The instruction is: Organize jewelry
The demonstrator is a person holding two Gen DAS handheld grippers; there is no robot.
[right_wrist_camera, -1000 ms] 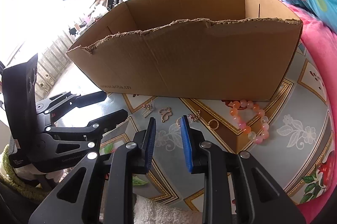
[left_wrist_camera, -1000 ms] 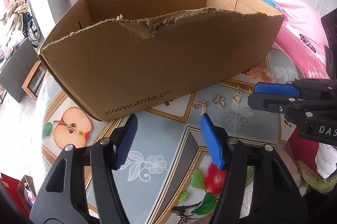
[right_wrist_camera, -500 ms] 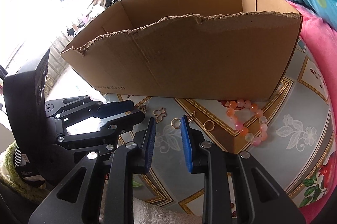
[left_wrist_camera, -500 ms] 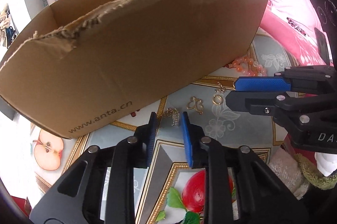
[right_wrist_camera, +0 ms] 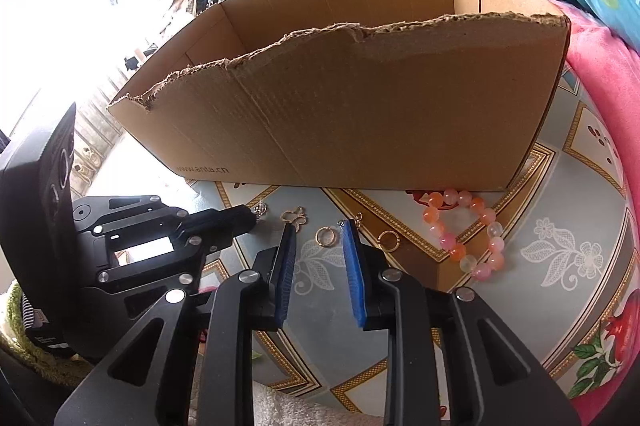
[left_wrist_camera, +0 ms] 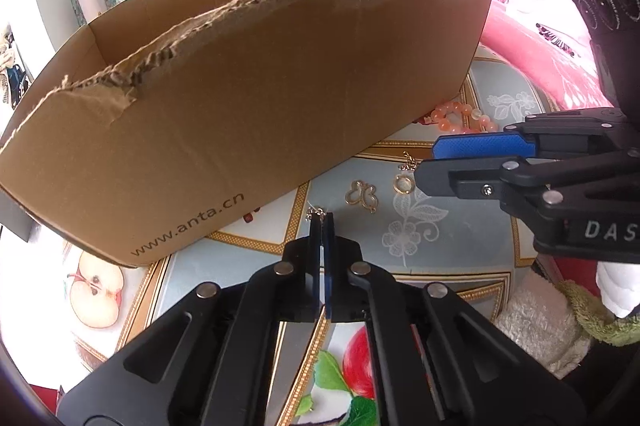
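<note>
Patterned tabletop [right_wrist_camera: 560, 266] carries cardboard box [right_wrist_camera: 360, 113], bead bracelet [right_wrist_camera: 468, 238], gold rings [right_wrist_camera: 326, 238], butterfly charm [left_wrist_camera: 362, 193]

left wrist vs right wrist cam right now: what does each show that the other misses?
Left wrist only: apple print on the tablecloth, and the right gripper side-on.

Right wrist only: a second gold ring, the whole bead bracelet, and the left gripper shut on a small silver chain piece.

Both: cardboard box, butterfly charm, a gold ring, and that silver piece at the left tips.
</note>
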